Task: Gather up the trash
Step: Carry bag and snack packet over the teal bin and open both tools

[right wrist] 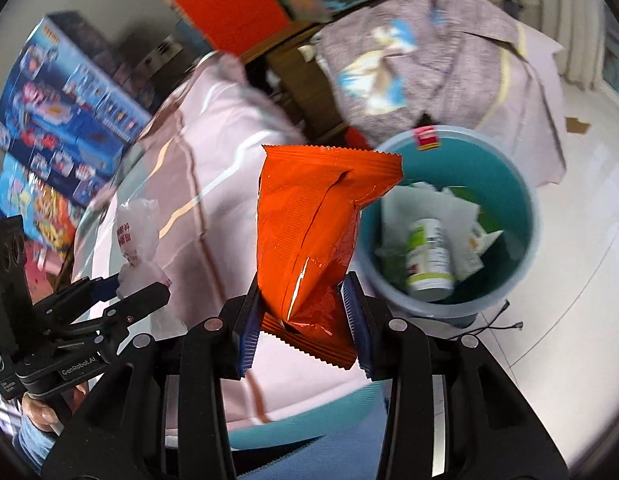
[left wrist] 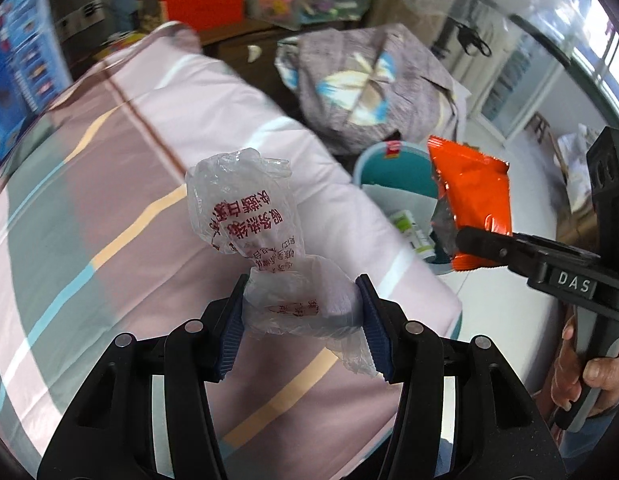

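My left gripper (left wrist: 300,300) is shut on a crumpled clear plastic bag (left wrist: 245,208) with red print, held above the bed. That bag (right wrist: 135,232) and the left gripper (right wrist: 127,284) also show at the left of the right wrist view. My right gripper (right wrist: 299,316) is shut on an orange snack wrapper (right wrist: 309,232), which stands up between the blue pads. In the left wrist view the wrapper (left wrist: 473,204) hangs at the right, near the teal trash bin (left wrist: 393,176). The bin (right wrist: 521,208) stands on the floor beside the bed and holds a white bottle (right wrist: 427,256) and paper scraps.
A striped pink and grey bedsheet (left wrist: 109,200) covers the bed below both grippers. A grey patterned bundle of cloth (left wrist: 369,80) lies behind the bin. Blue toy boxes (right wrist: 69,120) stand at the left. White floor (right wrist: 569,300) lies right of the bin. A hand (left wrist: 589,376) holds the right gripper.
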Available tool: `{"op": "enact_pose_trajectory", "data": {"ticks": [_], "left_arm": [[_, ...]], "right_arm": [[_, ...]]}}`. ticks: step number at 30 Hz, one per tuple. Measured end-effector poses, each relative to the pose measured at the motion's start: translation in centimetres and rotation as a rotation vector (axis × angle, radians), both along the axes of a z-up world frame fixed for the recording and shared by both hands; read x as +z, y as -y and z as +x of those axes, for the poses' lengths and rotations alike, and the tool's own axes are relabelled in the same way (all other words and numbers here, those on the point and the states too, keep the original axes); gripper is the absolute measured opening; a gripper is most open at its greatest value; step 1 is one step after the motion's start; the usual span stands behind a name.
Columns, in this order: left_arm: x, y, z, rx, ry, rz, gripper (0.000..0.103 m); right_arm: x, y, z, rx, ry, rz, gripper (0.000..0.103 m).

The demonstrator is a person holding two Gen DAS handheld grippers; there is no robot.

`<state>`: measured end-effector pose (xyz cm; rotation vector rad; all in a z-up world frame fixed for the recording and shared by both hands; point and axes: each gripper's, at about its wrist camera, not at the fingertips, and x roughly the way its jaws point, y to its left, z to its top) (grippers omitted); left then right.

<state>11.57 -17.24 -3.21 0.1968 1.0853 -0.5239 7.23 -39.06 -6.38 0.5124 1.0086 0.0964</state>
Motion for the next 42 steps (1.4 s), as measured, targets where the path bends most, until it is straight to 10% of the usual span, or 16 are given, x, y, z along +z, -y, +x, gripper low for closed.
{"op": "enact_pose_trajectory", "data": {"ticks": [30,42], "left_arm": [[-3.8,17.7,5.2,-0.248,-0.092,-0.004,0.054],[-6.2,19.6,6.2,-0.266,-0.137,-0.012,0.082]], "right_arm": [[-3.9,13.8,1.2,-0.227,-0.122,0.020,0.039],[-4.6,15.0,2.1,-0.244,-0.171,-0.005,0.039]]}}
